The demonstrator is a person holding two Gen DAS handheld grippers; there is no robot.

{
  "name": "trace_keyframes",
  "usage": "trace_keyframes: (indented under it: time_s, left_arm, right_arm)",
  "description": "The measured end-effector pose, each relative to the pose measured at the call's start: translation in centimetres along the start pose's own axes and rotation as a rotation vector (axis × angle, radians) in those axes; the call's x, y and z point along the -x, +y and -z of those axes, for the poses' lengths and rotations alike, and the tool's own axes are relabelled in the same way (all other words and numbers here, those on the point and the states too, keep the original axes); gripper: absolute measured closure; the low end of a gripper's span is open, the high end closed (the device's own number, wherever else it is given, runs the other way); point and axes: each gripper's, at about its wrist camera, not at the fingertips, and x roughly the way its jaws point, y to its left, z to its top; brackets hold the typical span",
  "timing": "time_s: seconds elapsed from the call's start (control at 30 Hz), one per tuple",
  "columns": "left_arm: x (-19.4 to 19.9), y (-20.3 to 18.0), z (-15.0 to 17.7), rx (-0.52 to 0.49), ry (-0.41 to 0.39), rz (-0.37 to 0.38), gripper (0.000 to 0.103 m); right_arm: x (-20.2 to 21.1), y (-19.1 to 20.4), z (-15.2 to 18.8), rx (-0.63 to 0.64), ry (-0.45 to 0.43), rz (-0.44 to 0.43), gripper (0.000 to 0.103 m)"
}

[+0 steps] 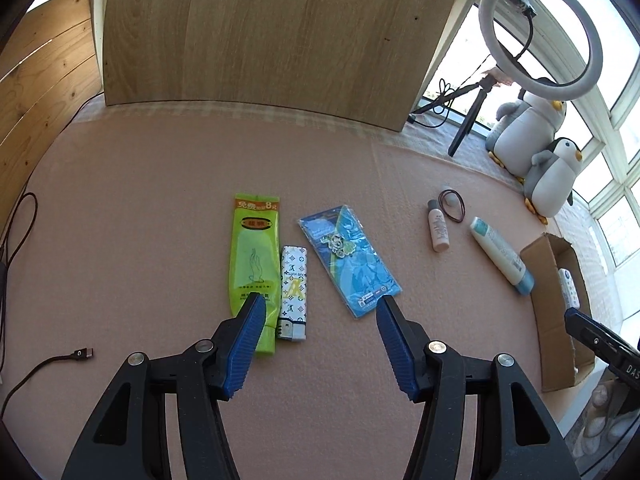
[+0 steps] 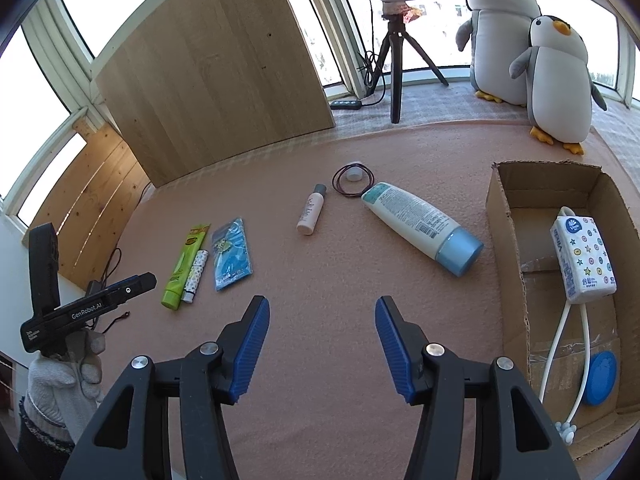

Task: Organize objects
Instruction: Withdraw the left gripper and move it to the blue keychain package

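your left gripper (image 1: 320,300) is spread with nothing between its blue ribbed pads, hanging over the pink mat (image 1: 140,200). in the left wrist view the near end of the green packet (image 1: 254,256) sits at its 11 o'clock: a long flat lime sleeve with a yellow-and-red printed header and a faint hand outline. just beside it, along its right edge, lies the lighter (image 1: 293,292), white with a small dark monogram print and a grey end. at 1 o'clock lies the blue packet (image 1: 349,258), a clear-wrapped flat blue card with a green and white charm on it, tilted.

your right gripper (image 2: 320,304) is also spread and holds nothing. in the right wrist view the lotion tube (image 2: 420,226) lies on its side at 1 o'clock, white with a pale blue cap and a barcode. the small bottle (image 2: 311,215), pinkish-white with a grey cap, lies at 12 o'clock, with the hair ties (image 2: 352,181) just past it. the cardboard box (image 2: 504,216) at 3 o'clock holds a tissue pack (image 2: 582,260) printed with stars and smileys, and a blue disc (image 2: 600,376).
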Motion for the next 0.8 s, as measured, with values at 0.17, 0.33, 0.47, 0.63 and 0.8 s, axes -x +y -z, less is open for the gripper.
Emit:
trace_keyframes:
  time_s: [0.17, 0.33, 0.47, 0.63, 0.8]
  left_arm:
    - [-1.8, -0.4, -2.5, 0.007, 0.009, 0.014, 0.042]
    - [-4.9, -1.2, -4.6, 0.017, 0.035, 0.018, 0.051]
    - [-7.2, -1.8, -6.2, 0.028, 0.050, 0.017, 0.053]
    - [-9.9, -1.9, -7.9, 0.046, 0.074, 0.016, 0.054]
    - [-12.3, -2.5, -8.9, 0.024, 0.094, -0.016, 0.053]
  right_arm:
    - [-0.1, 0.0, -0.1, 0.000, 0.014, -0.002, 0.052]
    - [-0.1, 0.0, 0.3, 0.004, 0.035, -0.006, 0.052]
    - [0.0, -0.1, 1.0, -0.001, 0.053, -0.009, 0.052]
    - [0.1, -1.0, 1.8, -0.020, 0.072, 0.002, 0.052]
    - [0.4, -2.4, 2.2, -0.045, 0.078, 0.022, 0.052]
